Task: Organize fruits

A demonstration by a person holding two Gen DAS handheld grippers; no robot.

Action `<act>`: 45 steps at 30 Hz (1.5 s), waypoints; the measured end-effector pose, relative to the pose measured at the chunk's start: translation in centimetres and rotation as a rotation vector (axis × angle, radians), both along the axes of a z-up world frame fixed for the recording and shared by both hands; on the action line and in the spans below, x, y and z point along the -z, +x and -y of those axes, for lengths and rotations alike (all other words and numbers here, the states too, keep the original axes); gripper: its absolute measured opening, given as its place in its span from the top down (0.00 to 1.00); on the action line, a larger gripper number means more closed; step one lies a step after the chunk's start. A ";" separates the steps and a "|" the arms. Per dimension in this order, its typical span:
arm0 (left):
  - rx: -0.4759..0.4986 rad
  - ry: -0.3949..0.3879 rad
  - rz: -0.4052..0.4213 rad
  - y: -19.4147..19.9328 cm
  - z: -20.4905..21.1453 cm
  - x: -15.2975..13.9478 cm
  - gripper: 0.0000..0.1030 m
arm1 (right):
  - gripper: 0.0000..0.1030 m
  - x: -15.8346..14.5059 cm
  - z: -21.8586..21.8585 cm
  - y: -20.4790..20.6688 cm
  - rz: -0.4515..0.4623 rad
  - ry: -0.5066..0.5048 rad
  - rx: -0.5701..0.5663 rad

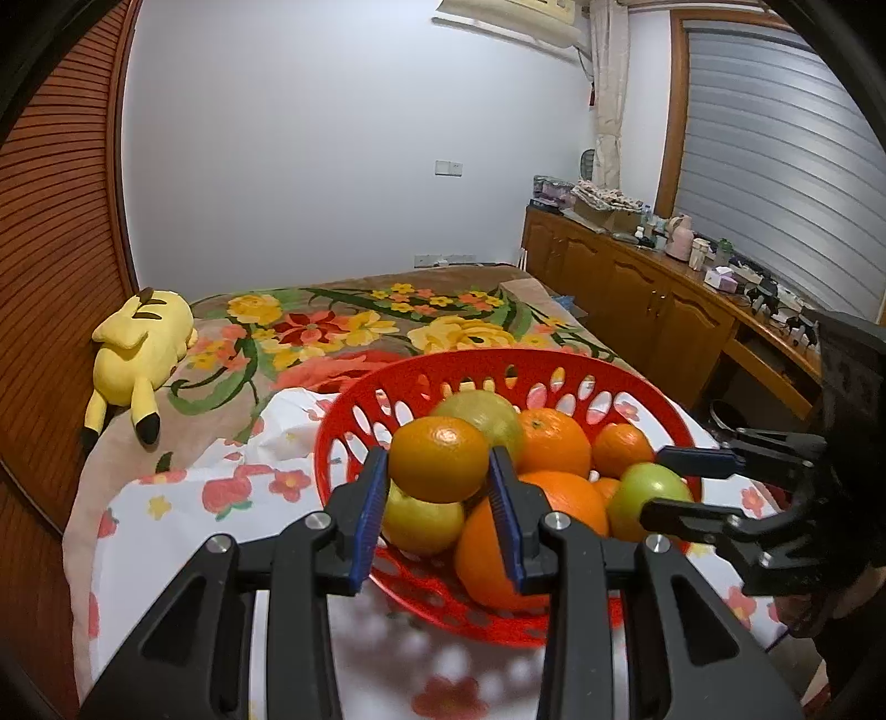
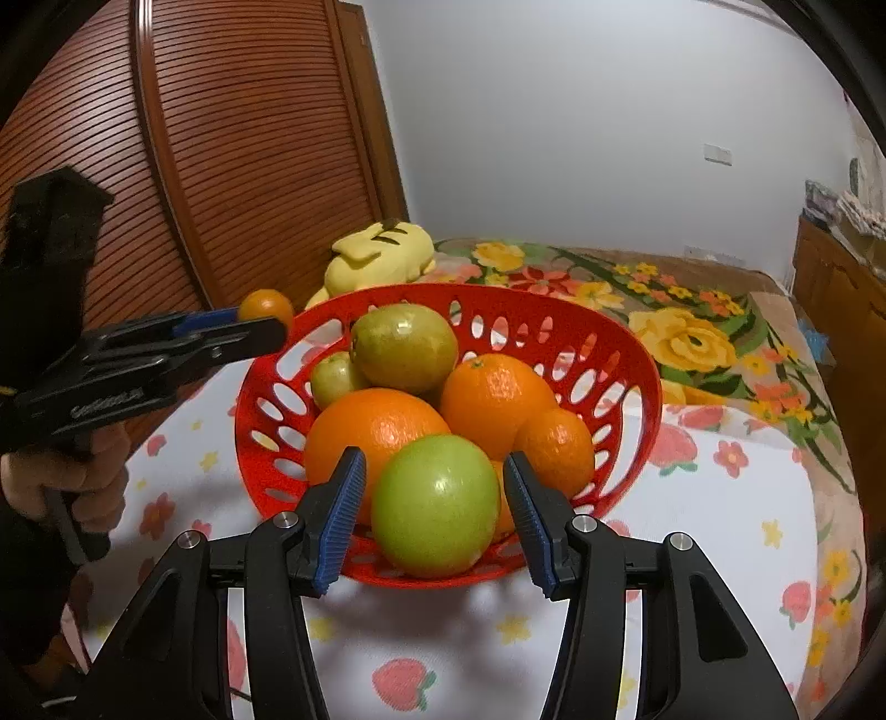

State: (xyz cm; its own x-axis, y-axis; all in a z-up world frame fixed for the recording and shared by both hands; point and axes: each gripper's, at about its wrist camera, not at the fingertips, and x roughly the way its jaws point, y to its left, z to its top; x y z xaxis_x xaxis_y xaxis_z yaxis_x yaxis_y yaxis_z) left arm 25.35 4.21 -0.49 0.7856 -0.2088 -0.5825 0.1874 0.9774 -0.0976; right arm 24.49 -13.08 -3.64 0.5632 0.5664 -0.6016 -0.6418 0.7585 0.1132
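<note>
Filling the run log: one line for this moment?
left gripper: shut on small orange | right gripper: open around green apple | red basket: holds the other fruit

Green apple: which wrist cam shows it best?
Right wrist: the green apple fills the centre between the right gripper fingers, unobstructed. In the left wrist view the same apple sits small at the red basket edge, partly behind the right gripper's fingers.

A pale, bare wall [image 1: 332, 138] backs a bed [image 1: 343, 327] spread with a floral blanket, its near end under a white sheet printed with strawberries [image 2: 692, 498]. A slatted wooden wardrobe door [image 2: 249, 138] lines the bed's left edge. Along the right edge runs a cluttered wooden sideboard [image 1: 653, 288] beneath a shuttered window [image 1: 775, 155]; an air conditioner [image 1: 515, 16] hangs up high.
</note>
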 end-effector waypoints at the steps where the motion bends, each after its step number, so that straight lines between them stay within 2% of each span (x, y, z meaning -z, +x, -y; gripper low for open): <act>1: 0.000 0.006 -0.002 0.4 0.0 0.0 0.67 | 0.49 -0.1 -0.1 0.1 0.003 -0.003 -0.003; 14: -0.014 0.029 -0.059 4.6 -0.6 1.4 0.66 | 0.49 -0.9 0.6 0.0 0.021 0.009 0.007; 26: -0.017 0.035 -0.061 4.8 -0.4 1.5 0.64 | 0.49 -0.8 1.1 -0.3 0.018 0.018 0.025; 37: -0.008 0.024 -0.022 -0.1 0.4 0.5 0.60 | 0.48 -1.1 2.0 -1.2 0.041 0.031 0.081; 45: -0.011 0.025 0.028 -4.9 1.2 -0.7 0.49 | 0.43 -1.8 2.9 -3.8 0.085 0.037 0.137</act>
